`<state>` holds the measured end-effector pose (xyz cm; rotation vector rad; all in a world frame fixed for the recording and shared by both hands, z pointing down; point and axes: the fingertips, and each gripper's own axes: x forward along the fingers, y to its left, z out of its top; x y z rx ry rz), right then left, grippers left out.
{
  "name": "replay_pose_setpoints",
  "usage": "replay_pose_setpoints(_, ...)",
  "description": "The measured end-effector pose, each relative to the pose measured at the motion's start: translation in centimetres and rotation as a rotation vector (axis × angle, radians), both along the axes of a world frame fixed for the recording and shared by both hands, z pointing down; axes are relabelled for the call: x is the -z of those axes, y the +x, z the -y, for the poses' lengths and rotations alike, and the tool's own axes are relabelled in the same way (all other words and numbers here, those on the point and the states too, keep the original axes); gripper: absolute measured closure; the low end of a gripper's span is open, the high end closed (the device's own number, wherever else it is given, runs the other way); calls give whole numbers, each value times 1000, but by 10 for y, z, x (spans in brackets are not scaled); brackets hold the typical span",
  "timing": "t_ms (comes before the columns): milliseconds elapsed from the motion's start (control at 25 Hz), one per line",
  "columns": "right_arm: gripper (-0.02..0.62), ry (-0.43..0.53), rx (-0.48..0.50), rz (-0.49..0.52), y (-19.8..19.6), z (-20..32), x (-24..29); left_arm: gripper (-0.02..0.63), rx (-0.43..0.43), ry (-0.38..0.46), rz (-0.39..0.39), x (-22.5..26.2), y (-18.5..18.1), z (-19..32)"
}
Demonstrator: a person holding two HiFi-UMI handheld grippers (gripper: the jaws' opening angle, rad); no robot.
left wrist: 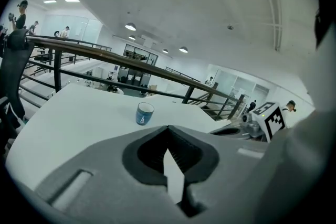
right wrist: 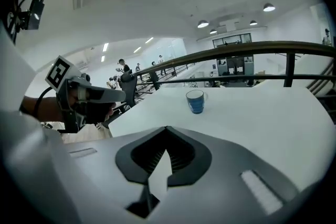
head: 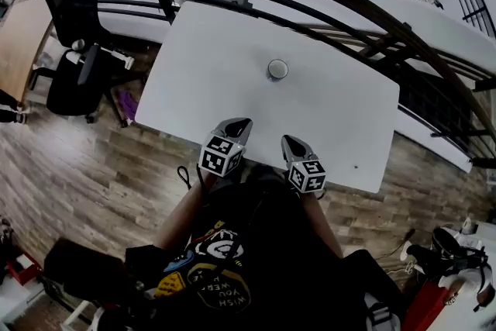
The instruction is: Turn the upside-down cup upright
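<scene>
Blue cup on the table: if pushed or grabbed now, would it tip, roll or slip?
The cup stands upright and squat, so a low push would probably slide it on the smooth white table rather than tip it. It looks rigid and glossy, likely ceramic: no give, possibly slippery in a grip. Round-walled, it would likely roll if toppled.

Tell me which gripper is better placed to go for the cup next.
Right, narrowly. In the head view the cup, already standing rim up, lies almost straight ahead of the right gripper; the left gripper sits off to its side. Both are shut, empty and by the near edge of the table.
</scene>
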<state>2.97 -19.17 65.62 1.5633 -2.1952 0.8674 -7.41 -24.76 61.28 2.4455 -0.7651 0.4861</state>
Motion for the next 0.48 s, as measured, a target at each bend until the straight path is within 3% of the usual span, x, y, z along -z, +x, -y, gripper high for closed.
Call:
replay_pose_setpoints(200, 594, 113, -50, 65, 29, -29, 50, 603, -45, 79, 29, 27, 41, -54)
replay_pose_setpoints(480, 594, 204, 44, 86, 32, -127, 86, 603, 27, 118, 44, 51, 65, -158)
